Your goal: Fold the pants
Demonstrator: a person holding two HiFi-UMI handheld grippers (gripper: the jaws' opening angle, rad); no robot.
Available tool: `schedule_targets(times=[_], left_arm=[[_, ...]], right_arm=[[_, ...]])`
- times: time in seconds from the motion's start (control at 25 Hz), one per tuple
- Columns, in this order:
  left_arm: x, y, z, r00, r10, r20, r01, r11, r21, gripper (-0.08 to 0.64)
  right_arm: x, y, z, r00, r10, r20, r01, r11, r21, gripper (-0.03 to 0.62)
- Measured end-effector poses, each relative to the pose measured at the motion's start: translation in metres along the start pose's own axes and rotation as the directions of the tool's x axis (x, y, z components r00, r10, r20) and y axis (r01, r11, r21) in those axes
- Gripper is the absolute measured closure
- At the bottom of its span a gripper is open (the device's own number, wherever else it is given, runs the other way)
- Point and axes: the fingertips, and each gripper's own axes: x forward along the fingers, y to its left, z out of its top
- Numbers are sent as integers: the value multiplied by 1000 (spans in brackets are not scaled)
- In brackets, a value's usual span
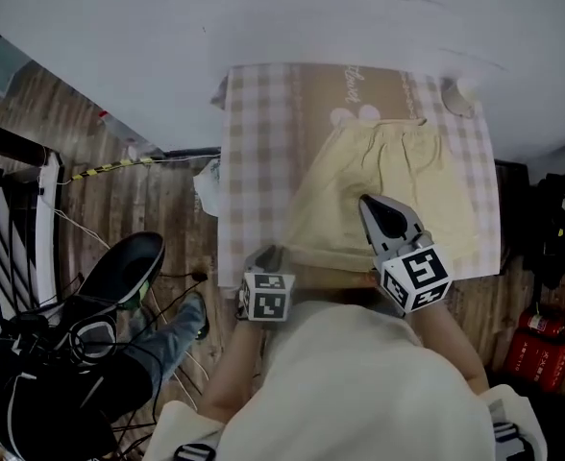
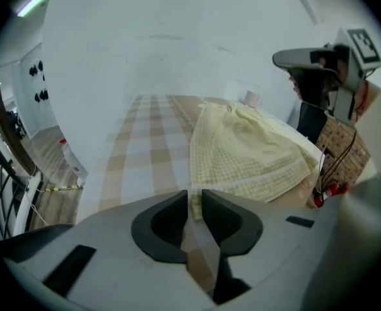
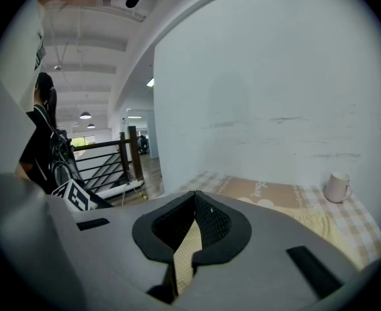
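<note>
Pale yellow checked pants (image 1: 379, 181) lie spread on a table under a beige-and-white checked cloth (image 1: 254, 161). My left gripper (image 1: 268, 255) is down at the pants' near left corner. In the left gripper view (image 2: 195, 193) its jaws stand a narrow gap apart, with the hem corner of the pants (image 2: 255, 148) between them and not pinched. My right gripper (image 1: 369, 205) hovers above the near middle of the pants, its tips closed together (image 3: 194, 194). From the left gripper view the right gripper (image 2: 294, 60) is in the air with nothing hanging from it.
A white mug (image 1: 453, 96) stands at the table's far right corner, near the white wall. Left of the table are a black railing (image 1: 13, 229), cables and a person's leg in jeans (image 1: 167, 344). A red fire extinguisher (image 1: 537, 353) stands at the right.
</note>
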Motion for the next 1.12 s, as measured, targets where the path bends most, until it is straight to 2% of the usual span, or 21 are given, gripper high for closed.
schedule_targets(times=[0.08, 0.2, 0.4, 0.56, 0.72, 0.88, 1.12], left_arm=[[1, -4, 0, 1000, 7, -11, -7, 1000, 30, 524], [2, -5, 0, 1000, 23, -18, -22, 999, 36, 529], [-1, -5, 1, 999, 28, -44, -29, 999, -25, 535], [-10, -11, 4, 997, 78, -22, -80, 994, -76, 540], [-17, -16, 9, 989, 149, 19, -144, 977, -159, 541], [-25, -32, 18, 979, 191, 76, -166, 953, -254, 543], [-30, -68, 38, 969, 219, 113, -179, 940, -290, 545]], right_arm=[[4, 7, -2, 1000, 18, -7, -18, 1000, 0, 592], [10, 15, -4, 999, 50, -8, -50, 999, -5, 592], [19, 20, 7, 995, 104, -5, -104, 995, -8, 592], [11, 17, 12, 986, 165, 5, -164, 986, -32, 592], [-5, 0, 7, 979, 202, 9, -201, 978, -61, 592], [-23, -20, 0, 974, 224, 24, -222, 973, -62, 592], [-56, -52, -8, 971, 236, 38, -234, 971, -40, 592]])
